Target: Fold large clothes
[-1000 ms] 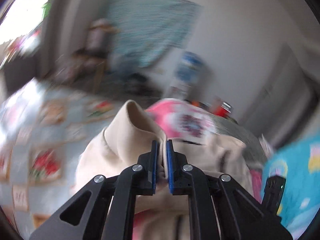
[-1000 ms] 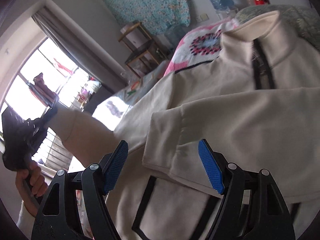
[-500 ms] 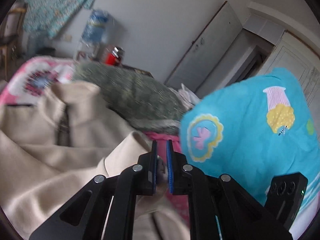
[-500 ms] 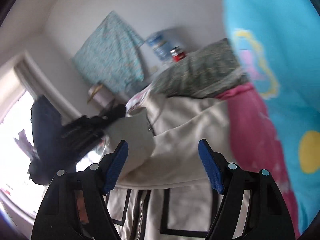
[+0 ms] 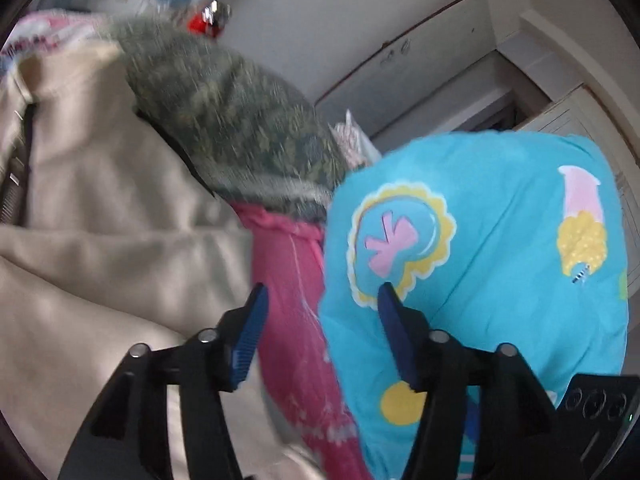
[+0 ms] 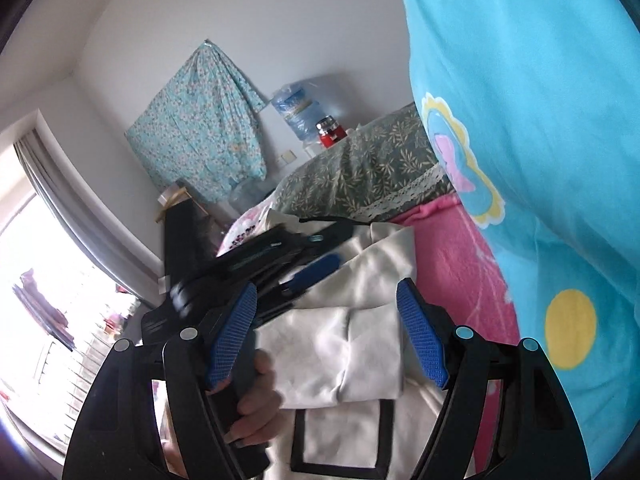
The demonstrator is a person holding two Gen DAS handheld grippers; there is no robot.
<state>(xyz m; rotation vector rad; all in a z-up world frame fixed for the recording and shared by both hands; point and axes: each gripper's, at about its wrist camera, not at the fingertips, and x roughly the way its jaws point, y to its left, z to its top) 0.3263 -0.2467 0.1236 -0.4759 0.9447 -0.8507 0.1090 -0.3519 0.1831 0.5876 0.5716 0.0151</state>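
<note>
Having let go of the cream jacket (image 5: 104, 240), the left gripper (image 5: 320, 320) is now hovering with jaws spread over the pink sheet (image 5: 292, 300), while the right gripper (image 6: 328, 332), jaws likewise spread and holding nothing, is waiting near the folded sleeve (image 6: 340, 356), probably for the next fold.

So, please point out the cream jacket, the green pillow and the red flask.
cream jacket (image 5: 120, 208): left wrist view, body fabric.
green pillow (image 6: 360, 172): right wrist view, leaf-print top.
red flask (image 6: 331, 135): right wrist view, red body.

Both wrist views close over bed, facing headboard wall; sharing cream jacket (image 5: 100, 216), green pillow (image 6: 360, 176)
</note>
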